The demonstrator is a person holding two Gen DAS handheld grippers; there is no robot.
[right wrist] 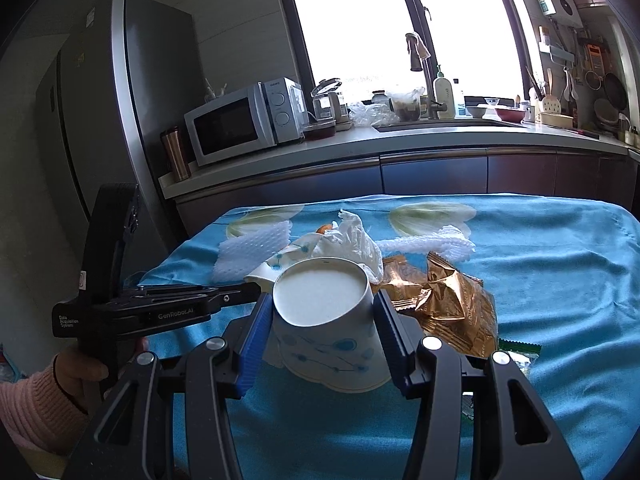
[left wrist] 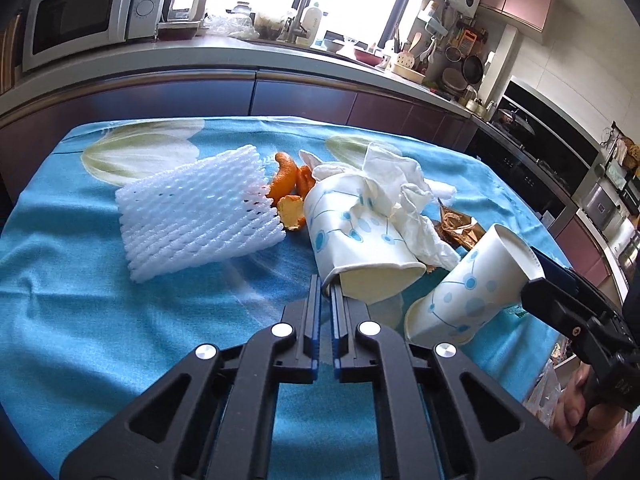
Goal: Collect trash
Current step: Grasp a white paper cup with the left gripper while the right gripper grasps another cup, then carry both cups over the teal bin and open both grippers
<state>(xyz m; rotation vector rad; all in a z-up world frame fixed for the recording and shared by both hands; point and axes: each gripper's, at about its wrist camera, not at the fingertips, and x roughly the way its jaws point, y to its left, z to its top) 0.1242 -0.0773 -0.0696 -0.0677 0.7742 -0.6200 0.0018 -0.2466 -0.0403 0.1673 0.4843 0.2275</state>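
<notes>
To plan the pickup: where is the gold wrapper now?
In the right wrist view, the gold wrapper lies on the blue cloth, right of the paper cup.

A blue floral tablecloth (right wrist: pixel 560 280) covers the near table. On the far counter (right wrist: pixel 440 136), a microwave (right wrist: pixel 240 122) stands left, a copper tumbler (right wrist: pixel 175 154) further left. A grey refrigerator (right wrist: pixel 132 92) occupies the far left. A tap (right wrist: pixel 424 68) rises before the window (right wrist: pixel 460 20).

At the lower centre of the frame, a paper cup (right wrist: pixel 324 320) is held bottom-up between the blue pads of the right tongs (right wrist: pixel 322 334). The left tongs (right wrist: pixel 224 300) are seen at mid-left, reaching toward a second cup (right wrist: pixel 276 266). A gold wrapper (right wrist: pixel 448 304) is seen on the blue-clothed tabletop (right wrist: pixel 560 280), right of the cup.
</notes>
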